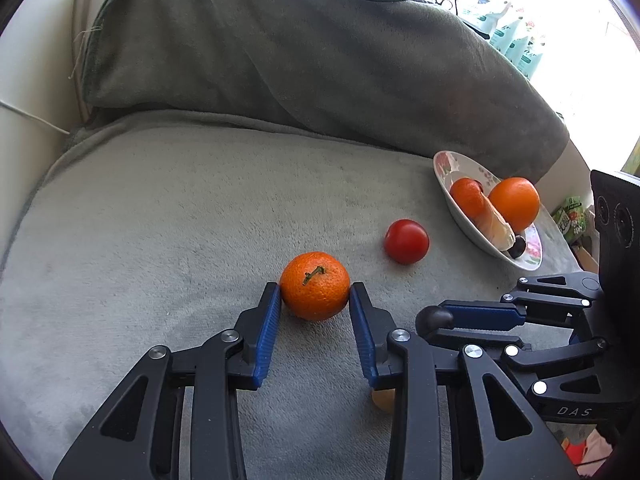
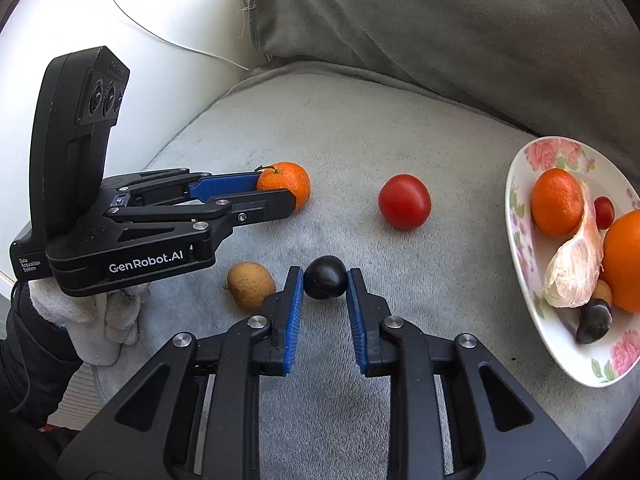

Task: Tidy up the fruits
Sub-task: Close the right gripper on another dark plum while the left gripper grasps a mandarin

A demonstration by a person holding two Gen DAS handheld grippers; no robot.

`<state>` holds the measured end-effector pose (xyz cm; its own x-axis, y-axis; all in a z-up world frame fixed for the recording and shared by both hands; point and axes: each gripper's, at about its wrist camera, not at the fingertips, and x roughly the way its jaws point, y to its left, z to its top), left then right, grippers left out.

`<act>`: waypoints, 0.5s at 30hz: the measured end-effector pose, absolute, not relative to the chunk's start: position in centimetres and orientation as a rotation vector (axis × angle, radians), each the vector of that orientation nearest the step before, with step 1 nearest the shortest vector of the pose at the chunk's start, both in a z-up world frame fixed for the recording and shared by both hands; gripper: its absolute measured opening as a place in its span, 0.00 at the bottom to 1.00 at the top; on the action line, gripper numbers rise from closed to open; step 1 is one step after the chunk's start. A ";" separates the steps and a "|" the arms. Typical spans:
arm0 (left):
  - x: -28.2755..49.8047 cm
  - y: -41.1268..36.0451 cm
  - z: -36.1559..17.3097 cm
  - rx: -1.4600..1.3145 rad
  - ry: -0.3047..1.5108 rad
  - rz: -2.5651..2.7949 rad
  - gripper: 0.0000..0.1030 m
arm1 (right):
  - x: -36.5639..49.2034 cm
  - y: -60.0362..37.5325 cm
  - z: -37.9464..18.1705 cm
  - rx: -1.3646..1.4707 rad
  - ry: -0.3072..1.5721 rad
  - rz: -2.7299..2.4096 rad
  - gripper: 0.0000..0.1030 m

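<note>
Right gripper [image 2: 325,282] pinches the dark plum [image 2: 325,277], left gripper [image 1: 315,300] clamps the mandarin [image 1: 315,286]; lift both straight, carry gently to the floral plate [image 2: 516,216].

Cushion [image 1: 160,220] wide open on the left half up to the backrest [image 1: 300,60]. Tomato [image 2: 404,201] sits mid-route toward the plate [image 2: 520,280] at the right edge; brown fruit [image 2: 251,285], maybe a longan, beside the grippers.

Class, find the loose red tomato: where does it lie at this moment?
In the right wrist view the red tomato lies alone on the grey blanket, centre-right, between the mandarin and the flowered plate.
</note>
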<state>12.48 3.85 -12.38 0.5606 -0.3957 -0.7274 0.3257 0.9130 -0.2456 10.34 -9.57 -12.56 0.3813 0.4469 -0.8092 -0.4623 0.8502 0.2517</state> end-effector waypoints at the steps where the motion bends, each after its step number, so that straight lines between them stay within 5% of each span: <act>1: 12.5 3.8 -12.3 -0.086 0.876 -0.426 0.32 | 10.3 -9.7 -12.4 -0.012 1.024 0.578 0.22; 15: 11.8 2.5 -10.2 -0.067 0.829 -0.446 0.32 | 8.6 -13.8 -9.5 0.028 0.949 0.528 0.22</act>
<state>11.75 2.50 -10.24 0.5885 -0.4085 -0.6977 0.3572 0.9055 -0.2289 8.63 -13.84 -9.47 0.4665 0.4417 -0.7663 -0.4180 0.8736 0.2491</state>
